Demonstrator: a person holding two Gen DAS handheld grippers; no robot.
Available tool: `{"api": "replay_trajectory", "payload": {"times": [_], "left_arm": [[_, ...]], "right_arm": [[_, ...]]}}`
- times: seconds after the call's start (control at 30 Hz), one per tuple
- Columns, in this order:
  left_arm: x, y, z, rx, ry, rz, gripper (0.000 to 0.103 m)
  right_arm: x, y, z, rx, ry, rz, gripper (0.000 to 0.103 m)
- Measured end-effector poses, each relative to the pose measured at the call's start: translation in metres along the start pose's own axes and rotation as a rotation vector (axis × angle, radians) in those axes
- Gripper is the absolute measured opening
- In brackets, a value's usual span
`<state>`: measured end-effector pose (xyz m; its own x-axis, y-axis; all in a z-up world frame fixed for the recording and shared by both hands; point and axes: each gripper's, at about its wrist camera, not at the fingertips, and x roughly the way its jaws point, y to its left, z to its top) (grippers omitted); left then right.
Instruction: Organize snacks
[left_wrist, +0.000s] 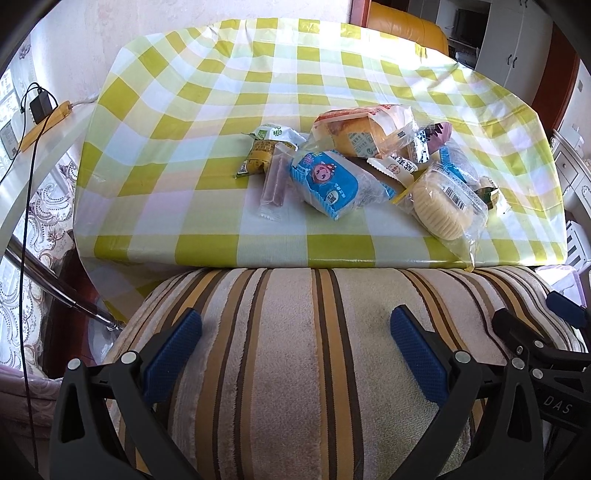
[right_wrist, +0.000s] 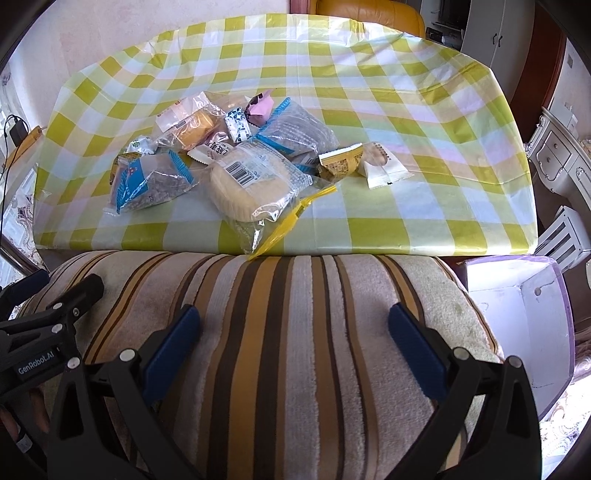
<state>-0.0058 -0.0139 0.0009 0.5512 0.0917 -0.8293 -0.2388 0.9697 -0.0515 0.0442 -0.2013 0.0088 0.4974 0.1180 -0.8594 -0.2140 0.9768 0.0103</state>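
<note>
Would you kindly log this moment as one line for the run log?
phase: pre-grasp | left gripper: open, empty | right gripper: open, empty | snack pile: untouched on checked tablecloth | both grippers over striped cushion

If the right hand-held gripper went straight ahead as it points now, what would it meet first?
Probably the clear bag of pale round cakes overhanging the near edge of the table, past the striped cushion under the open right hand-held gripper; depth is unclear.

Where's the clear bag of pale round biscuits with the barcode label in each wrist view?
Left wrist: the clear bag of pale round biscuits lies right of centre, at the pile's near right end.
Right wrist: the same bag lies left of centre, at the front of the pile.
Shared landmark: its yellow zip strip hangs over the near edge of the green-checked tablecloth.
</note>
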Motion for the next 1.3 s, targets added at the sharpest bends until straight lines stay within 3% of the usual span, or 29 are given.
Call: {"api": "replay_trajectory", "payload": {"times": [0.17,0.37,0.57,0.73,1.1,1.3], "left_arm": [[-0.002,0.000,0.005,-0.002,-0.010,0.006,0.098],[0.002,0.005,0.016,-0.050,0.011,-0.022,0.098],[0.005,-0.005,0.016,-0.005,0.031,-0.029,0.098],[0.013,-0.006,0.015,0.007,0.063,-0.025,0.099],[0.009,-0.004,0.011,-0.010,0.020,-0.015,0.099],[0.009,0.002,0.012,-0.018,0.020,-0.045,0.099]], "right_arm": [[0.004,-0.006,0.010,0.020,0.068,0.055,0.102],[0.010,-0.008,0.018,-0.021,0.079,0.104,0.102],[0.011,-0.009,0.010,-0.030,0.042,0.062,0.102],[0.014,-0.013,0.011,-0.012,0.055,0.085,0.102],[0.015,-0.009,0.012,-0.023,0.063,0.072,0.102],[0.016,-0.006,0.013,-0.022,0.073,0.064,0.102]]}}
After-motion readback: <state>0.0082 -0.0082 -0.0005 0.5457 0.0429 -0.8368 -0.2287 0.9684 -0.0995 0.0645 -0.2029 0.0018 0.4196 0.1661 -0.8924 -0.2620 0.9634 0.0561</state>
